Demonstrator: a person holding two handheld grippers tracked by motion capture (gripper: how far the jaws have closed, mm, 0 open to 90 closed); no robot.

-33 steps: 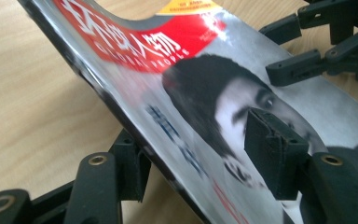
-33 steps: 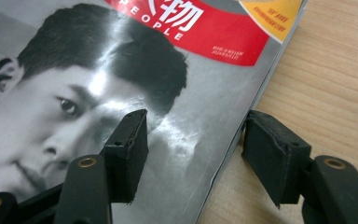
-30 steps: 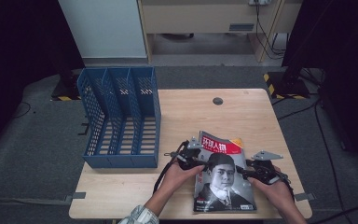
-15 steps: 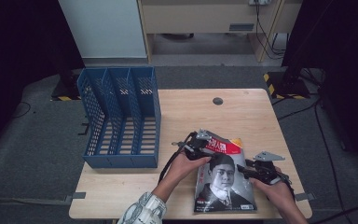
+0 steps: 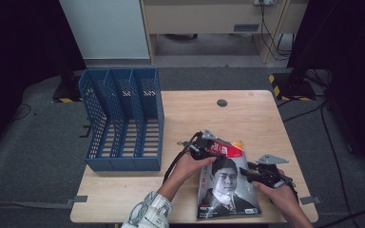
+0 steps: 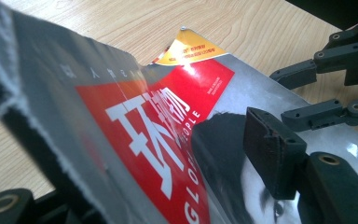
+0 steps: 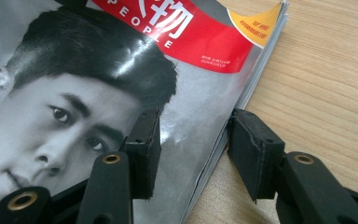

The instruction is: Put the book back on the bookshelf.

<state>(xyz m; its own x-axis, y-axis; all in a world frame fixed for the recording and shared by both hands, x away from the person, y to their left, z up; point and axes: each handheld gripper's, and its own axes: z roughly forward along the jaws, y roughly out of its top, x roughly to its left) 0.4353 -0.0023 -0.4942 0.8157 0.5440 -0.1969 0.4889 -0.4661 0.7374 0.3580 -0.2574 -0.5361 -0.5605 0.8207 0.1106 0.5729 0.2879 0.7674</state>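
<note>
A magazine point(image 5: 225, 187) with a man's portrait and a red title band lies at the table's front right. My left gripper point(image 5: 208, 148) is shut on its top left corner, which is bent up off the table. In the left gripper view the curled cover point(image 6: 168, 121) runs between the jaws, one pad point(image 6: 271, 156) presses on it and the other jaw is hidden behind it. My right gripper point(image 5: 249, 172) sits at the magazine's right edge. Its jaws have just been closing; they stand open astride that edge point(image 7: 193, 126), one pad point(image 7: 144, 149) over the cover, the other beside the pages.
A blue three-slot file rack point(image 5: 123, 118) lies on its back on the left of the wooden table point(image 5: 247, 114), just left of my left hand. A dark round plug point(image 5: 222, 102) sits near the far edge. Bare wood lies behind the magazine.
My left gripper has moved right and away from me with the magazine's top corner, which now curls up. The right gripper has stayed at the right edge.
</note>
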